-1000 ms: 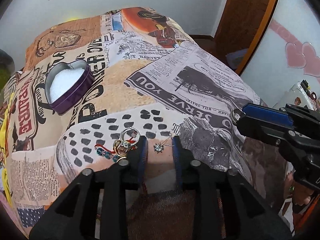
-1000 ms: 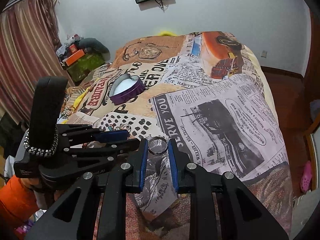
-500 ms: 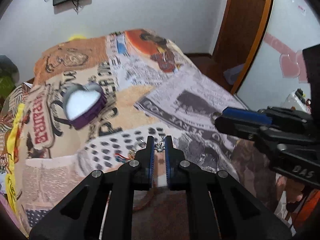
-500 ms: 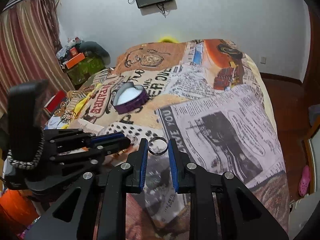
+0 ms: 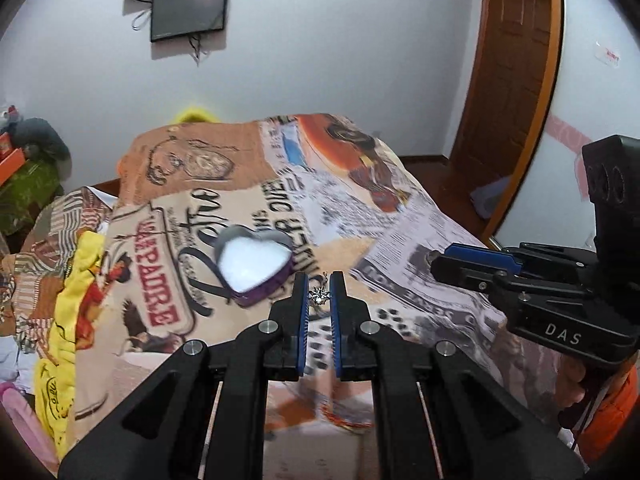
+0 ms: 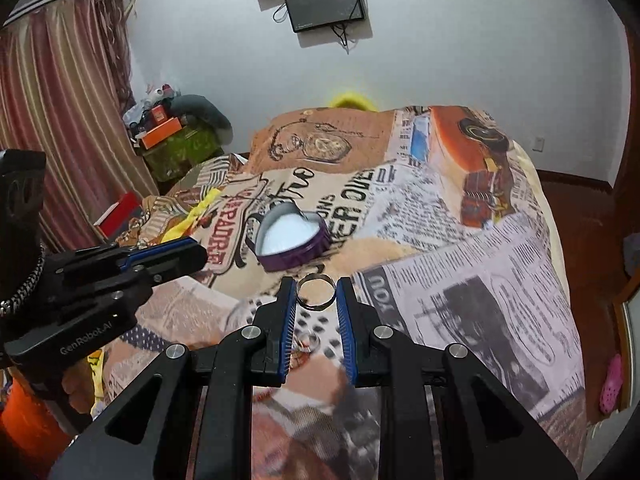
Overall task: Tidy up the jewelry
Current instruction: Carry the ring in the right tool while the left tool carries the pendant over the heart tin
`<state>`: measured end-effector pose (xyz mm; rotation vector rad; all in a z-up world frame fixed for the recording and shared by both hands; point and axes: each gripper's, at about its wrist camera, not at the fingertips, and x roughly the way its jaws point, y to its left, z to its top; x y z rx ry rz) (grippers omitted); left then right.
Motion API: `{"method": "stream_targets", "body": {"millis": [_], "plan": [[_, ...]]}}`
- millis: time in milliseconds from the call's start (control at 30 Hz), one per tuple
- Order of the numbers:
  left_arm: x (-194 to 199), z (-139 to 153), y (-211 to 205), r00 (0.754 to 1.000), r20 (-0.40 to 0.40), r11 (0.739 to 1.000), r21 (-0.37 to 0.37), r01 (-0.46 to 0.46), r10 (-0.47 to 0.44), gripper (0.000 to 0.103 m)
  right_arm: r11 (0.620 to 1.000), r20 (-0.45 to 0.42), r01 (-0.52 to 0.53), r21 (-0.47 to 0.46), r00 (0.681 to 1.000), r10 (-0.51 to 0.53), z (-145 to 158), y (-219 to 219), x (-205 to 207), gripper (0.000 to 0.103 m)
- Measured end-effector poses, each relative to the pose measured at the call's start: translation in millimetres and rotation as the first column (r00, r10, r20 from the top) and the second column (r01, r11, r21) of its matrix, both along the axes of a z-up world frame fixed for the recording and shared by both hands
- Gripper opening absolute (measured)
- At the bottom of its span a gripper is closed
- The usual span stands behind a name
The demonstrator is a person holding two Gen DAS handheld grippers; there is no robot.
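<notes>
My left gripper [image 5: 319,282] is shut on a small silver star-shaped pendant [image 5: 319,295] and holds it above the bed. A purple heart-shaped tin [image 5: 253,264] with a white lining lies open on the bedspread, just ahead and left of it. My right gripper [image 6: 316,286] is shut on a plain silver ring [image 6: 316,295], held above the bed; the heart tin [image 6: 291,240] lies ahead of it, slightly left. More jewelry [image 6: 306,344] lies on the cover below the right gripper. Each gripper shows in the other's view: the right one [image 5: 472,266], the left one [image 6: 168,256].
The bed is covered by a newspaper-print bedspread [image 6: 460,280]. A wooden door [image 5: 508,80] stands at the right, a screen [image 6: 326,2] hangs on the far wall, and striped curtains [image 6: 60,120] with cluttered boxes [image 6: 164,128] are at the left.
My left gripper closed on the star pendant and lifted it off the cover, away from the other jewelry. Both grippers have risen and tilted up; the right still holds the ring.
</notes>
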<state>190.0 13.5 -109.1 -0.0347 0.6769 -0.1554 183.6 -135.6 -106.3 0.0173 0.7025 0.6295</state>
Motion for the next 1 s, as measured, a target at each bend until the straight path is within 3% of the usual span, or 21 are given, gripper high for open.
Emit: {"method": "stream_targets", "body": {"millis": [467, 1000], "plan": [[38.6, -6.9, 55.3, 0.997, 0.004, 0.996, -0.049, -0.074, 0.075, 0.008, 0.998, 0.06, -0.058, -0.023, 0.996, 0.059, 11.6, 47.9, 27.2, 0.019], [97.0, -38.4, 76.2, 0.996, -0.083, 0.997, -0.064, -0.048, 0.043, 0.008, 0.987, 0.004, -0.109, -0.115, 0.994, 0.11, -12.8, 84.5, 83.0, 0.019]]}}
